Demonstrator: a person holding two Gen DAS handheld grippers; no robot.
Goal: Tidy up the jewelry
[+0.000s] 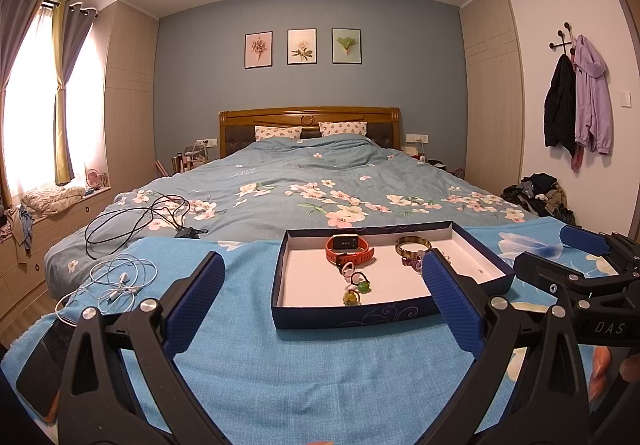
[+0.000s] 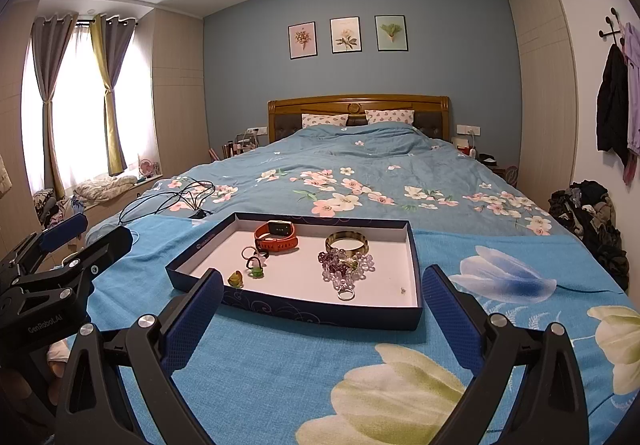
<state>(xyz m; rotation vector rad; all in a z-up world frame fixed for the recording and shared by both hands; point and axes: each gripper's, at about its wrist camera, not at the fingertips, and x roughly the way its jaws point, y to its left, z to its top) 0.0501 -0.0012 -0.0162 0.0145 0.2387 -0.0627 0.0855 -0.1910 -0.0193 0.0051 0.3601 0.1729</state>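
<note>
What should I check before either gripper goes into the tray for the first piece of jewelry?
1. Left gripper open and empty: ok.
2. Right gripper open and empty: ok.
3. Tray flat on the blue cloth, in front of both grippers: ok.
4. Orange watch and bangle lying apart, free to grasp: ok.
5. Purple bead bracelet separate from the silver ring at its near end: cannot tell, they may be touching.
6. Grippers apart from each other, with neither blocking the tray: ok.
</note>
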